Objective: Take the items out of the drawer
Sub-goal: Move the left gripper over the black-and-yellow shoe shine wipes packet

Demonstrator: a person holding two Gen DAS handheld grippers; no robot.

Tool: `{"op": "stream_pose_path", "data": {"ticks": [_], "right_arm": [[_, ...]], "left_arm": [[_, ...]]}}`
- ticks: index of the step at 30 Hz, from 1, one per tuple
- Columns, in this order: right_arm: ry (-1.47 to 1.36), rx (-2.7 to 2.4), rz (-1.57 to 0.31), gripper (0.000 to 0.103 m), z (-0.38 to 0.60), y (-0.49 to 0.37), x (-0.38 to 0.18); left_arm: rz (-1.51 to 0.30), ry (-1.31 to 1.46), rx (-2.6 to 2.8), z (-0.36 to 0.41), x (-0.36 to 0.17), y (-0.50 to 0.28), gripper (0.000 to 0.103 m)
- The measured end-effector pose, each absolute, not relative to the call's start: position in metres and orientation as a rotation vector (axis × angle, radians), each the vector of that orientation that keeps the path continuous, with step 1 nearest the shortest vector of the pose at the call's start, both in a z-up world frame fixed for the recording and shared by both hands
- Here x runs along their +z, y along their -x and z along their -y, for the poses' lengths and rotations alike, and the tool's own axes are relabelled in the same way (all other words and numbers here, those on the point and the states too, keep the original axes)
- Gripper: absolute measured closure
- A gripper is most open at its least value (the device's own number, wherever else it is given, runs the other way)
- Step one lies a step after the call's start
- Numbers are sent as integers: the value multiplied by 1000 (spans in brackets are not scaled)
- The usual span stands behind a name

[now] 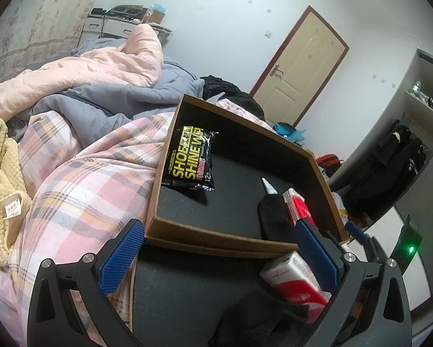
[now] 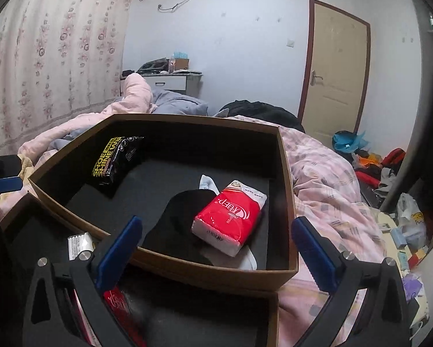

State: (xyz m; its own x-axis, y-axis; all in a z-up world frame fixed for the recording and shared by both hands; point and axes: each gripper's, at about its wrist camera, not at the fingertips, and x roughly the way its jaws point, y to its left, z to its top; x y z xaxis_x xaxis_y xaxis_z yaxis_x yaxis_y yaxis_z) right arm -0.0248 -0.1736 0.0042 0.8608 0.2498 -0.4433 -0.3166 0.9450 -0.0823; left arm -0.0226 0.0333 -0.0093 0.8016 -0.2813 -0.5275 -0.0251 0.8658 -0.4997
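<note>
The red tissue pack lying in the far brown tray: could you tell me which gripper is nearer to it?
Right. The right gripper stands open just short of the red tissue pack, almost lined up with it. The left gripper, also open, sits farther left, by the tray's near-left corner.

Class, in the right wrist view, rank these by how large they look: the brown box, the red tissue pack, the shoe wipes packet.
1. Brown box, clearly largest.
2. Red tissue pack and shoe wipes packet: similar; the tissue pack lies nearer the camera, so no ranking.
</note>
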Motion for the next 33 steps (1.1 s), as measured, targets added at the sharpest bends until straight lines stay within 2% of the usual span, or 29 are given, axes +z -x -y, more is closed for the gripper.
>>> {"op": "stream_pose_path", "data": {"ticks": [7, 14, 20, 27, 33], "right_arm": [[137, 302, -424, 1, 175, 22, 5], [135, 302, -417, 1, 173, 23, 3], [135, 302, -417, 1, 173, 24, 3], [133, 304, -416, 1, 173, 24, 4], [130, 306, -414, 1, 173, 24, 4]], "left_arm": [[-681, 479, -81, -29, 18, -25, 0], [-779, 399, -43, -11, 9, -80, 0], [-765, 332, -8, -4, 11, -101, 0], [-834, 161, 28, 11, -3, -121, 0], [-796, 23, 2, 35, -3, -114, 0]]}}
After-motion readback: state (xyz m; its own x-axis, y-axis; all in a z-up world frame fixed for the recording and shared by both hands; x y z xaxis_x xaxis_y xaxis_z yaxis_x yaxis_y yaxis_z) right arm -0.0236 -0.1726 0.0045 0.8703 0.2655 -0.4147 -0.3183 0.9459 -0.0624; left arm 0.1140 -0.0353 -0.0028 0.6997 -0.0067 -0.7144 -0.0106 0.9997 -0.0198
